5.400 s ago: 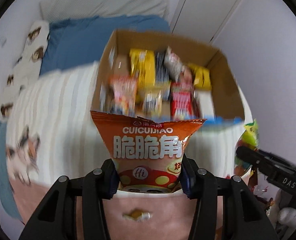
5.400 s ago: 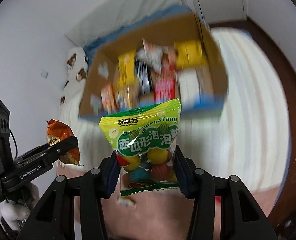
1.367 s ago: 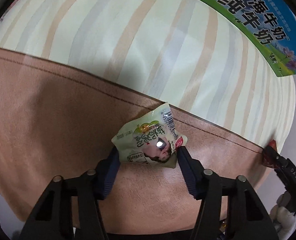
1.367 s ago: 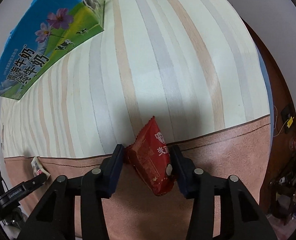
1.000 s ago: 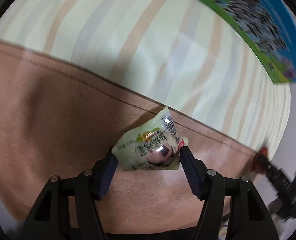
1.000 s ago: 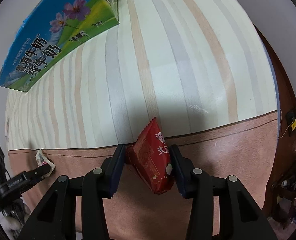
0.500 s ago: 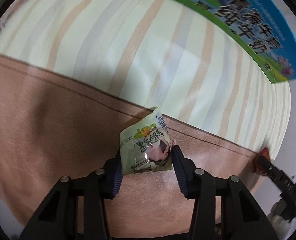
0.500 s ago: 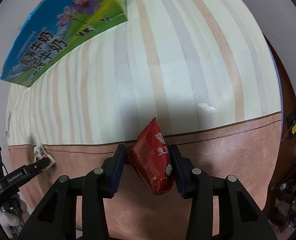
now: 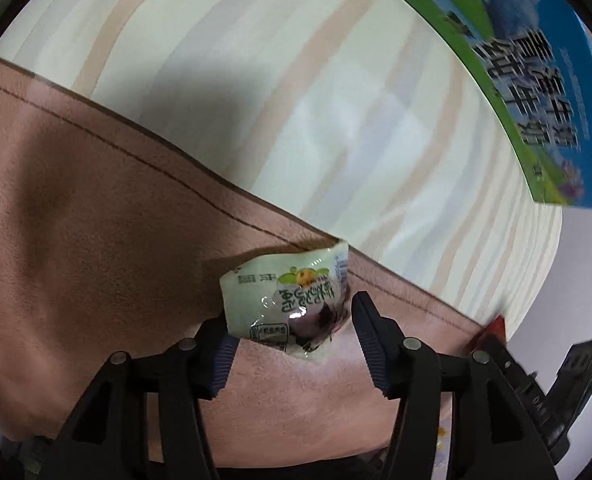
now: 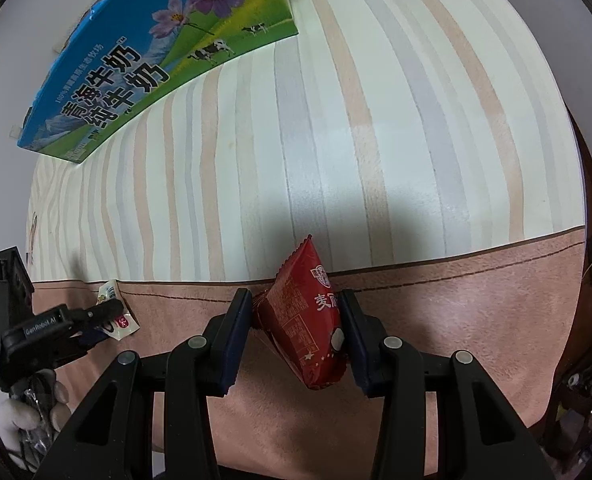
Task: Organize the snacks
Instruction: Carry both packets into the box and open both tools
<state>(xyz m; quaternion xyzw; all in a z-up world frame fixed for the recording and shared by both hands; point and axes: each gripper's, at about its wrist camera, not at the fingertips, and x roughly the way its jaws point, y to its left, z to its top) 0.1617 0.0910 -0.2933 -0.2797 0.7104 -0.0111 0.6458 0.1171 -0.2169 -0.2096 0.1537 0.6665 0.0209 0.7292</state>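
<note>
My left gripper (image 9: pixel 292 320) is shut on a small pale green snack packet (image 9: pixel 284 300), held just above the brown bed cover. My right gripper (image 10: pixel 296 316) is shut on a red snack packet (image 10: pixel 303 316), tilted between its pads. The blue and green milk carton box (image 10: pixel 136 60) that holds the snacks stands further back on the striped sheet; it also shows at the upper right of the left wrist view (image 9: pixel 535 72). In the right wrist view the left gripper (image 10: pixel 96 316) with the green packet (image 10: pixel 112 308) is at the far left.
The striped sheet (image 10: pixel 375 120) fills the space between the grippers and the box. The brown cover (image 10: pixel 455 320) lies under both grippers. A dark wooden bed edge (image 10: pixel 591 280) runs along the right. The right gripper (image 9: pixel 507 352) shows at the left wrist view's lower right.
The left gripper has swung closer to the bed with the green packet, which has turned between the pads. The right gripper has held the red packet almost still, drifting slightly back from the box.
</note>
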